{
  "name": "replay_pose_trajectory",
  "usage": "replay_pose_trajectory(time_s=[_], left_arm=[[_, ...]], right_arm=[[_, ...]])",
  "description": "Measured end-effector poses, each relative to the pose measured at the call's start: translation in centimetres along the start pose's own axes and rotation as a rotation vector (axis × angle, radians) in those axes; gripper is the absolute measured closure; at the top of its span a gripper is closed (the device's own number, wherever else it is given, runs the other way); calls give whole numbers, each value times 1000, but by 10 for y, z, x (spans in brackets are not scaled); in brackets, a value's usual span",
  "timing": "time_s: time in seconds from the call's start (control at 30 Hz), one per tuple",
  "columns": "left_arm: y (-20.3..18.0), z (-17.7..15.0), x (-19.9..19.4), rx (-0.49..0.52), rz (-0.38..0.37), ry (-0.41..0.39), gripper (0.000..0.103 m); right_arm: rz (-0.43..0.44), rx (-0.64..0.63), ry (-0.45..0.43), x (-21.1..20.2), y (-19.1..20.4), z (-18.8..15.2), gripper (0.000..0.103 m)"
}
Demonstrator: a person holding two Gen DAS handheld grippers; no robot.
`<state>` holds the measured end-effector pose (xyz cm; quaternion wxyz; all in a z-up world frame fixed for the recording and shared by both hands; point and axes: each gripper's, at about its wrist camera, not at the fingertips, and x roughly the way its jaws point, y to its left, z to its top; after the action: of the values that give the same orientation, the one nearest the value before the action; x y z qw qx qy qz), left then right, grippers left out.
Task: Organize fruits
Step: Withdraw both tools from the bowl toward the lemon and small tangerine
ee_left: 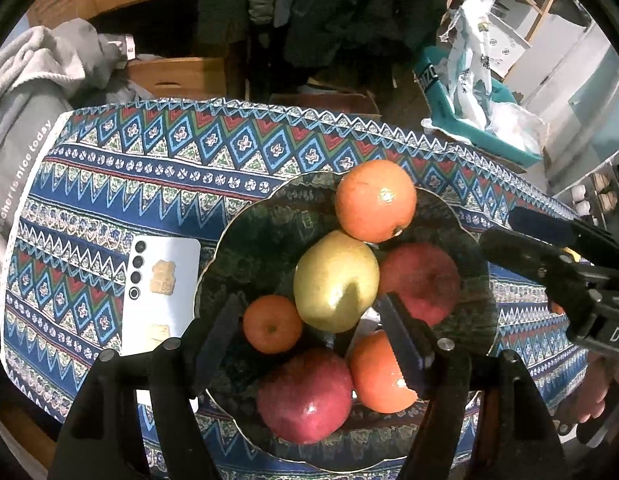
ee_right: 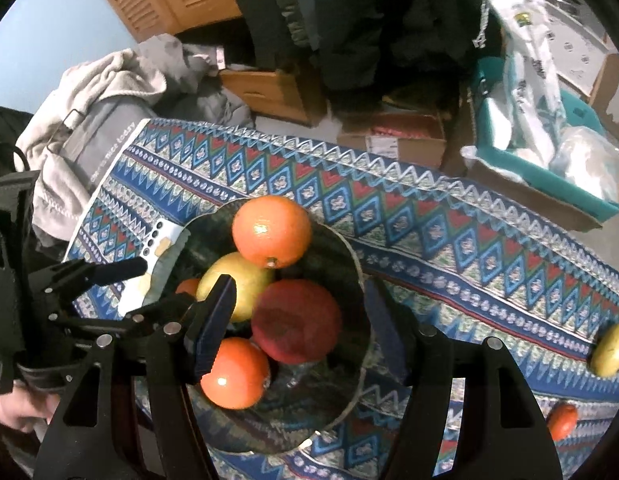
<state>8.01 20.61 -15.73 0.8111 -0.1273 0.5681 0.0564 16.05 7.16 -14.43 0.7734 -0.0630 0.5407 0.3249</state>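
Observation:
A dark green bowl (ee_left: 261, 220) (ee_right: 341, 380) on the patterned cloth holds a large orange (ee_left: 375, 200) (ee_right: 271, 230), a yellow-green pear (ee_left: 335, 280) (ee_right: 237, 280), two red apples (ee_left: 421, 280) (ee_left: 305, 396), a second orange (ee_left: 379, 372) (ee_right: 235, 374) and a small tangerine (ee_left: 272, 324). My left gripper (ee_left: 313, 300) (ee_right: 165, 284) hangs open over the bowl's near side, its pads off the fruit. My right gripper (ee_right: 299, 286) (ee_left: 499, 227) hovers open over the bowl with a red apple (ee_right: 297, 320) lying below between the fingers, a gap on each side.
On the cloth at the right lie another yellow pear (ee_right: 609, 354) and a tangerine (ee_right: 563, 420). A white phone (ee_left: 161, 288) lies left of the bowl. Grey clothes (ee_left: 37, 92) pile at the table's left end. A teal box (ee_right: 549, 168) and cardboard boxes stand beyond.

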Motion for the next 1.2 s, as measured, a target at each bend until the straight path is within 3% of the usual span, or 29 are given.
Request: replay_pose_trajectory(time_s=[0.43,1.2], left_arm=[[-33,-6,-28,55,-13,-61,24],[-127,-31,-65,229,-63,-125,24]], right_arm=[[-94,3,-53,-51,-24,-25,31],[-222,79,-139,-147,-86,-97,25]])
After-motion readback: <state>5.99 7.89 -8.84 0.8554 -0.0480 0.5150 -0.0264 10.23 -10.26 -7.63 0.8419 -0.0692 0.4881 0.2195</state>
